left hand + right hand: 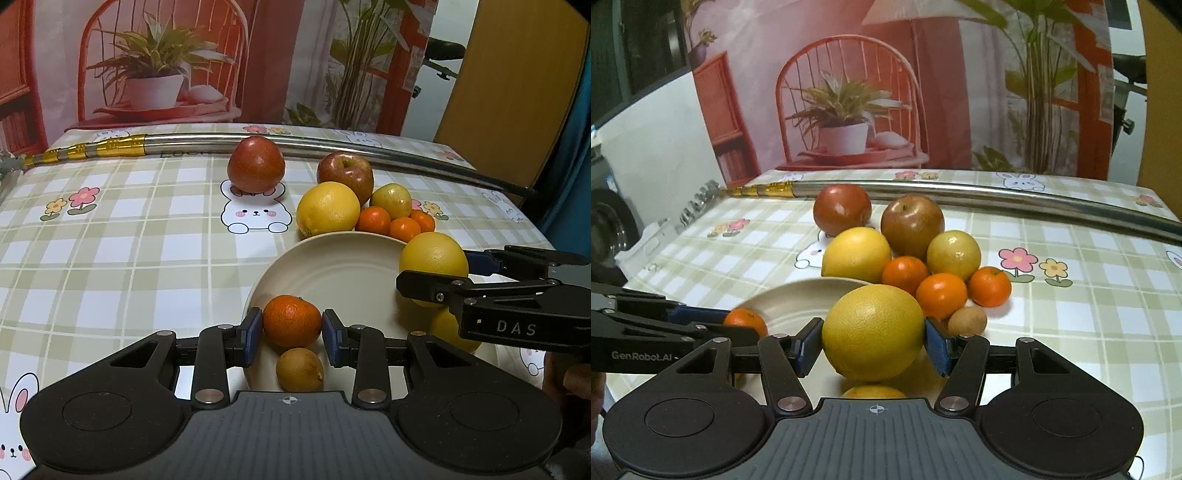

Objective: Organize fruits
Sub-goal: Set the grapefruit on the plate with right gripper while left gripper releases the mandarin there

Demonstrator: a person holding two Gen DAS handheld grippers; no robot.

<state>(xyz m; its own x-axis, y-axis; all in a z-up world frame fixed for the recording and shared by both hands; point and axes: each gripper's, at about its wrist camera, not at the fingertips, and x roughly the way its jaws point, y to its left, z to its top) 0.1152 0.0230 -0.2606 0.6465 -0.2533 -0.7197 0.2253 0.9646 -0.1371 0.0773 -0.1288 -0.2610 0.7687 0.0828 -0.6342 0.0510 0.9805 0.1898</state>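
A cream plate [332,273] lies on the checked tablecloth; it also shows in the right wrist view [798,299]. My left gripper [291,334] is shut on a small tangerine [291,321] above the plate's near side, with a brown kiwi [300,369] lying below it on the plate. My right gripper [873,343] is shut on a large yellow grapefruit [873,332] over the plate's right side; that grapefruit [433,260] also shows in the left wrist view. Another yellow fruit [873,392] lies under it.
Beyond the plate lies a cluster: a yellow grapefruit [328,208], two red apples [256,164] [345,173], a yellow-green citrus [390,200], three tangerines [941,295] and a kiwi [967,320]. A metal rod [295,142] lies across the table's far side.
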